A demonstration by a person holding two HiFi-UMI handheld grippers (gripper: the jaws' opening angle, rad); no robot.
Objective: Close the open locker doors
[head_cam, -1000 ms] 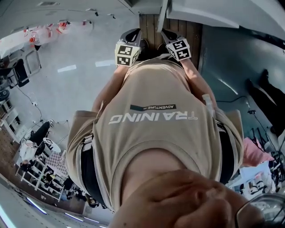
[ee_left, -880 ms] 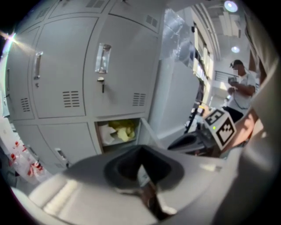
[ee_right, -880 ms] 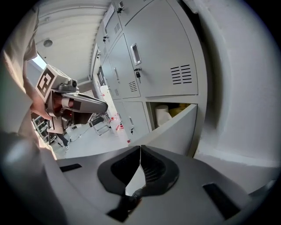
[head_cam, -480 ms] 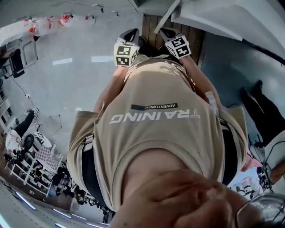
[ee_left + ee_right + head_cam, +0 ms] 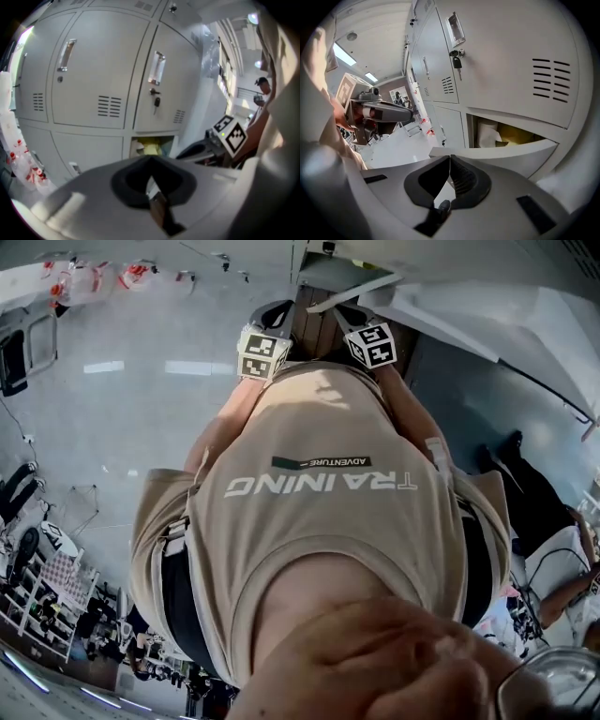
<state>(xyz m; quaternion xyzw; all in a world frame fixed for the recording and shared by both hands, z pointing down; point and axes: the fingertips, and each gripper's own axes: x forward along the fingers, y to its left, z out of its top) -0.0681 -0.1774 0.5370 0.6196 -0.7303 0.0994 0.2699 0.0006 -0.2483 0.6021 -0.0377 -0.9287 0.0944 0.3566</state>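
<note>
The step in hand looks like the approach to the one open locker door (image 5: 506, 157). In the right gripper view it juts across the lower centre of the frame, just above the jaws. Behind it the open compartment (image 5: 506, 133) shows white and yellow contents. The left gripper view has the same compartment at its centre, below a closed door with a key (image 5: 157, 101) hanging in its lock.

The right hand-held gripper (image 5: 449, 161) has its jaws pressed together with nothing between them. The left hand-held gripper (image 5: 150, 161) is likewise pressed together and empty. In the head view both sit at the top centre of the frame, near the lockers and above the person's beige shirt (image 5: 319, 521). Neither appears to touch the door yet.

The next move, I judge, calls for setting the closed jaws against the door's outer face and pushing until it sits flush with its neighbours. Nothing needs grasping.
</note>
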